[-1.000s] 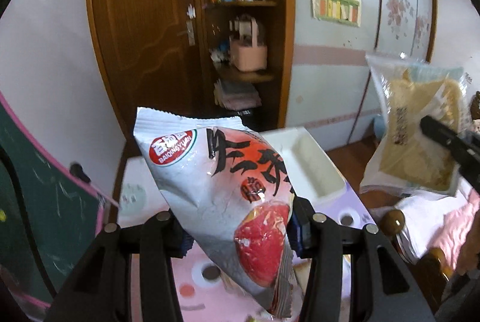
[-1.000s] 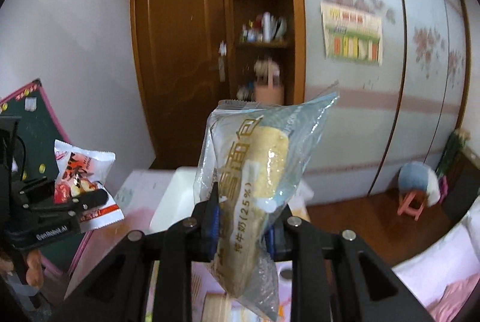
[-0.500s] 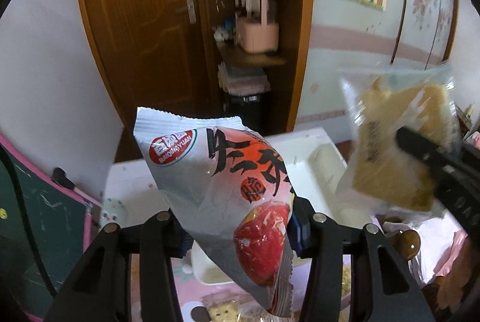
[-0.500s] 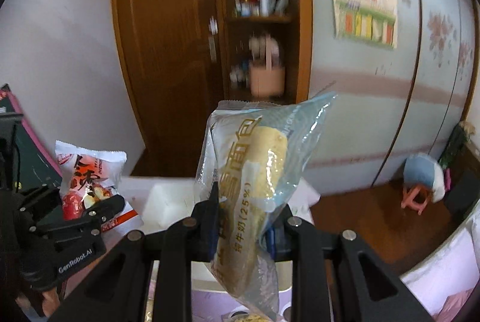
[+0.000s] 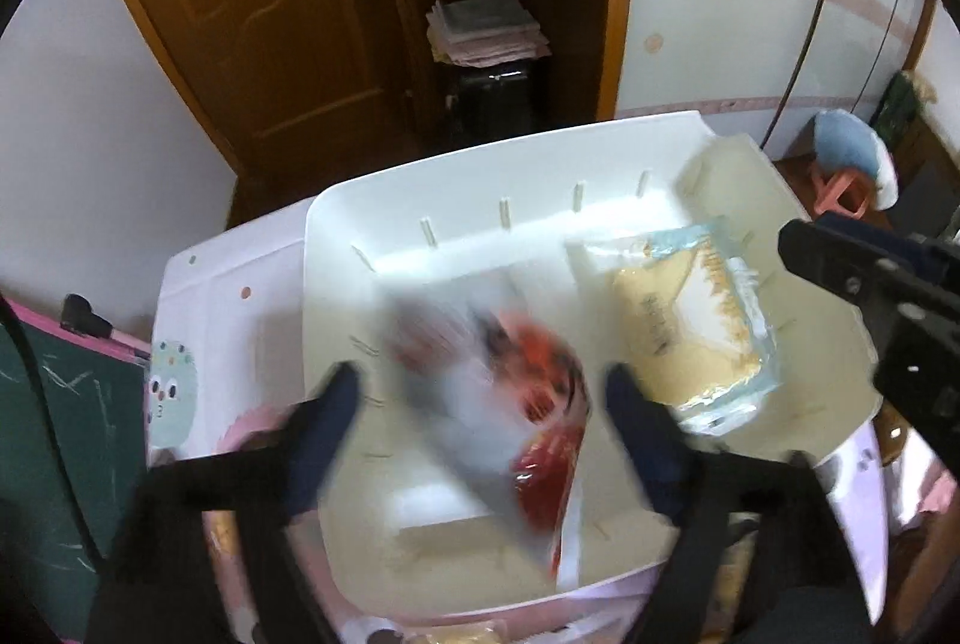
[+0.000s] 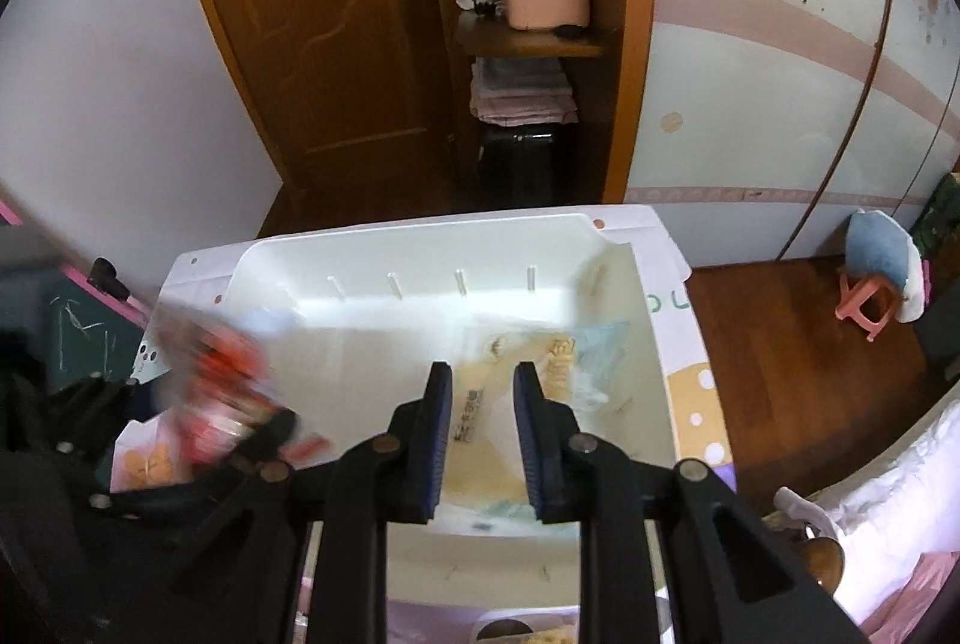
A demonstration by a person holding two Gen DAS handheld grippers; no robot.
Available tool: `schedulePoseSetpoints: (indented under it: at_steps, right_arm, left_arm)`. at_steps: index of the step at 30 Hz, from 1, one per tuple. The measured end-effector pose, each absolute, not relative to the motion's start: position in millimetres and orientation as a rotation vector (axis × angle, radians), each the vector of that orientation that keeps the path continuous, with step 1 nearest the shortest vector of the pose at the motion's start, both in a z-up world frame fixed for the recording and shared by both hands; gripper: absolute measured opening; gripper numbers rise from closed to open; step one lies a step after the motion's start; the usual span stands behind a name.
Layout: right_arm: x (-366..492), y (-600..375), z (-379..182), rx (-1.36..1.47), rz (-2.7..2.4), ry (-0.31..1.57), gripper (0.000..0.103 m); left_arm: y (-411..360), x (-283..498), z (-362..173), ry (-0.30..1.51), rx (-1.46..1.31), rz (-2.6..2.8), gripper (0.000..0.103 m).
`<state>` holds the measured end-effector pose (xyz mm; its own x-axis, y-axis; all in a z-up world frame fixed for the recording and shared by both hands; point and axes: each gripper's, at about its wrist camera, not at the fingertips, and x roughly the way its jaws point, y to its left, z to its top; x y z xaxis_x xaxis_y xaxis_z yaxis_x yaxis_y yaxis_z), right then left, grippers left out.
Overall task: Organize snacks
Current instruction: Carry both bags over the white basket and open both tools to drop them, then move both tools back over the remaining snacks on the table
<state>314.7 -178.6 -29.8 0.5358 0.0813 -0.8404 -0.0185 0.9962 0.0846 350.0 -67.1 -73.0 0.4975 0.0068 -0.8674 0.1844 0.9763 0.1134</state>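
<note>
A white bin [image 5: 480, 200] [image 6: 420, 248] sits on the small table below both grippers. The clear bread packet [image 5: 690, 320] [image 6: 576, 362] lies in the bin's right half. My right gripper [image 6: 480, 392] is open just above it, fingers apart and empty. My left gripper [image 5: 480, 398] is open wide over the bin's left half. The white and red snack bag [image 5: 498, 404] is blurred between its fingers, loose and dropping into the bin; it also shows in the right wrist view [image 6: 222, 380].
The table [image 5: 204, 296] has a pale patterned top. More snack packets [image 6: 144, 458] lie at its near edge. A green chalkboard [image 5: 48, 434] stands left. A wooden door [image 6: 312, 14], shelves, a pink stool [image 6: 864, 296] and a bed edge [image 6: 900, 494] surround the table.
Both grippers tilted down over the bin and opened. The bread packet left the right gripper and landed in the bin. The snack bag left the left gripper and is falling.
</note>
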Motion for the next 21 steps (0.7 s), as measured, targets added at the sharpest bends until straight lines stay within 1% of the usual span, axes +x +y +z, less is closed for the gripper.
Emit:
schedulePoseSetpoints:
  at_steps: [1,4,12,21]
  right_arm:
    - [313,-176,-29,0.062,0.058,1.003,0.029]
    - [308,-174,-28,0.031,0.050,0.989,0.035]
    - [291,-178,-8,0.044,0.059,0.948,0.036]
    - [242,-180,54,0.056,0.078,0.838,0.036]
  left_arm:
    - [-67,348,-73,1.033,0.211,-0.106,0.089]
    - [-70,342,-72,1.008,0.248,-0.103,0.089]
    - [-62,320,-45,0.971,0.225,-0.107,0.089]
    - [-47,272,21,0.883,0.152,-0.117,0.089]
